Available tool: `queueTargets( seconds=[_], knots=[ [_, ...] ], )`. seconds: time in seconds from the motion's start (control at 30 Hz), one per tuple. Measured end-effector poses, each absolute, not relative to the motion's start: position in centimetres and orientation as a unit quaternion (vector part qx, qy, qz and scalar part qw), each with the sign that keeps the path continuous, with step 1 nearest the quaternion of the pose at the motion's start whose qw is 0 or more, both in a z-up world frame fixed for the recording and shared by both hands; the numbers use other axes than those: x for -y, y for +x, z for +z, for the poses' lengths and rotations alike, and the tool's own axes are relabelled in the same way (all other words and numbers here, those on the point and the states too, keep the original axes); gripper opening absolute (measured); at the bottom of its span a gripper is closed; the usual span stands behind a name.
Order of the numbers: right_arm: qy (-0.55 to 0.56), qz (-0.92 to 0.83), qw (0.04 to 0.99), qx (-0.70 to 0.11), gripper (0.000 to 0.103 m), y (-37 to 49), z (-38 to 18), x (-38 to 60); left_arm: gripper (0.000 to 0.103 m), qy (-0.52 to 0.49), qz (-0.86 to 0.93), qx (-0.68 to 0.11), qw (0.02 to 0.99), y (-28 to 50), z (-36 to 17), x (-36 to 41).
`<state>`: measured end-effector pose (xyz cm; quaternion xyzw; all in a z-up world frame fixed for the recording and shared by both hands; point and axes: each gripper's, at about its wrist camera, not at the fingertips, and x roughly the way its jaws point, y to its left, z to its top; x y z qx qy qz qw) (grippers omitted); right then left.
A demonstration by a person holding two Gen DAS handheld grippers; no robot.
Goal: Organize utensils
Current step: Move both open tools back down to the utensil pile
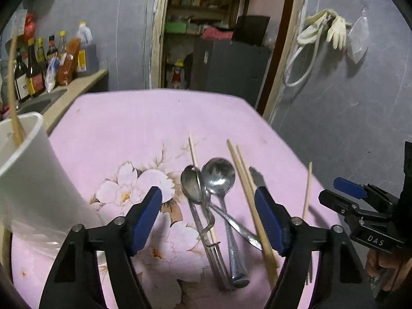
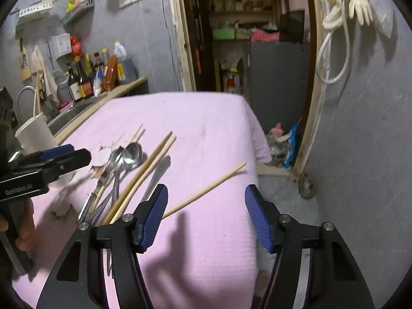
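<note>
Two metal spoons (image 1: 219, 175) lie in a heap with other metal cutlery on the pink flowered tablecloth (image 1: 128, 128). A pair of wooden chopsticks (image 1: 247, 193) lies just right of them, and another chopstick (image 1: 193, 152) is under the spoons. My left gripper (image 1: 207, 191) is open over this heap, its pads touching nothing. A lone chopstick (image 2: 206, 193) lies slantwise on the cloth; my right gripper (image 2: 206, 189) is open over it, the left pad close beside the stick. A white cup (image 1: 28, 170) at the left holds one chopstick (image 1: 13, 90).
The table's far edge and right corner (image 2: 255, 134) drop to the floor by an open doorway (image 2: 244, 38). A sink counter with sauce bottles (image 1: 33, 64) runs along the left. Rubber gloves (image 1: 332, 28) hang on the right wall. A hand (image 2: 25, 226) holds the left gripper.
</note>
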<state>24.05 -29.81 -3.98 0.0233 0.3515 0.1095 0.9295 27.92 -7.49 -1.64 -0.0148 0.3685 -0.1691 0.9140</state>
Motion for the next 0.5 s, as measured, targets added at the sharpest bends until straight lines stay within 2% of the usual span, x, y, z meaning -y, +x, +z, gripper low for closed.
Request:
queueTargets(
  seconds=[0.17,0.4,0.5],
  knots=[
    [0.040,0.111,0.918,-0.379,0.052,25.5,-4.7,30.1,0.055,-0.028,-0.166,-0.405,0.899,29.3,-3.1,7.2],
    [0.066,0.115,0.907,-0.400,0.052,27.4,-4.9,30.7,0.043,-0.048,-0.161,-0.452,0.876,30.4,-4.7,6.6],
    [0.068,0.114,0.905,-0.405,0.047,28.3,-4.9,30.5,0.033,-0.045,-0.158,-0.460,0.873,30.6,-4.9,6.3]
  ],
)
